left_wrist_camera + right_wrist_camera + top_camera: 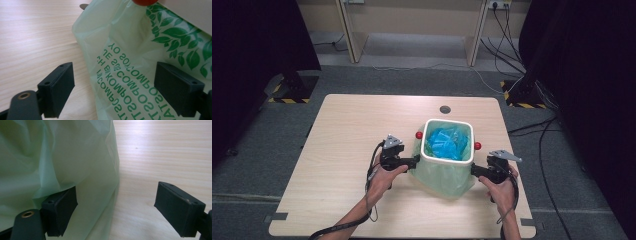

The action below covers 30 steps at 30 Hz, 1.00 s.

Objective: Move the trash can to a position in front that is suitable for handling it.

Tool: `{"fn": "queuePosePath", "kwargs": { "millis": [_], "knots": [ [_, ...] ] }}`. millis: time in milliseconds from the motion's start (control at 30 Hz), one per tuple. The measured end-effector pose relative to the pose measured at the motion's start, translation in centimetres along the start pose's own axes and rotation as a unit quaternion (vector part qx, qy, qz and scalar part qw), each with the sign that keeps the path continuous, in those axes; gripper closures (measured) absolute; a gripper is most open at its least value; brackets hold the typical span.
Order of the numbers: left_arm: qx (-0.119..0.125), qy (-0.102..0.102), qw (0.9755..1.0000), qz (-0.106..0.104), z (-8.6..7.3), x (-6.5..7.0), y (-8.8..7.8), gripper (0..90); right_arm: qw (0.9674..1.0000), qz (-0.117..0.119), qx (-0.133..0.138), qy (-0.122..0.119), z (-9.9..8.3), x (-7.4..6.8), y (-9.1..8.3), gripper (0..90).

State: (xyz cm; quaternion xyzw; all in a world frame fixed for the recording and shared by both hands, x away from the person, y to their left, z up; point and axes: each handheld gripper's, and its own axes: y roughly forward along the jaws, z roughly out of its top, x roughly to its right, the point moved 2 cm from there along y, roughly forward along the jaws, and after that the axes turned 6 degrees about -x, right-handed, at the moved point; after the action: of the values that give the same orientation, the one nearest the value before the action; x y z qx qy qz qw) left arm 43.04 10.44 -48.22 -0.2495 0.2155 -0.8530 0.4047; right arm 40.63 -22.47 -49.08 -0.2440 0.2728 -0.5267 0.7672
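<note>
1. Nearest me: left gripper [115, 87], jaws spread wide, nothing pinched. The bag [130, 75] lies between them, slack, its green print running through the gap.
2. Right gripper [116, 207], jaws likewise released. One jaw is tucked under a fold of film; the other stands clear over bare table [162, 152].
3. Location: the bag lines a bin [447, 159] right of table centre, its skirt turned down over the outside. My grippers flank it, left [414, 162] and right [474, 170].
4. Risks, as I judge them:
   - The film is thin; a hard pinch or sideways tug could tear it.
   - The right jaws straddle little film; closing may catch only an edge, which would slip out.
   - Uneven pulls could tip the light bin or drag it across the table.
5. Materials:
   - Bag: pale green, translucent, crinkled, leaf motif.
   - Bin: white, squarish, rounded corners, smooth rim, red knobs [419, 135] at the sides.
   - Contents: crumpled blue film [447, 142].
   - Table: pale wood grain, matte.
</note>
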Motion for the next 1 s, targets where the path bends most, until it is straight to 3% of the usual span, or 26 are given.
{"fn": "queuePosePath", "kwargs": {
  "millis": [467,1000],
  "knots": [
    [0.007,-0.012,0.9998,0.017,0.3,-2.4,-2.2,16.6,0.9998,0.016,-0.007,-0.003,1.9,-2.3,2.6,19.6],
    [0.015,-0.03,0.9988,0.036,0.0,-4.6,-3.5,16.9,0.9994,0.03,-0.011,-0.016,3.2,-4.4,4.6,21.2]
  ]
}}
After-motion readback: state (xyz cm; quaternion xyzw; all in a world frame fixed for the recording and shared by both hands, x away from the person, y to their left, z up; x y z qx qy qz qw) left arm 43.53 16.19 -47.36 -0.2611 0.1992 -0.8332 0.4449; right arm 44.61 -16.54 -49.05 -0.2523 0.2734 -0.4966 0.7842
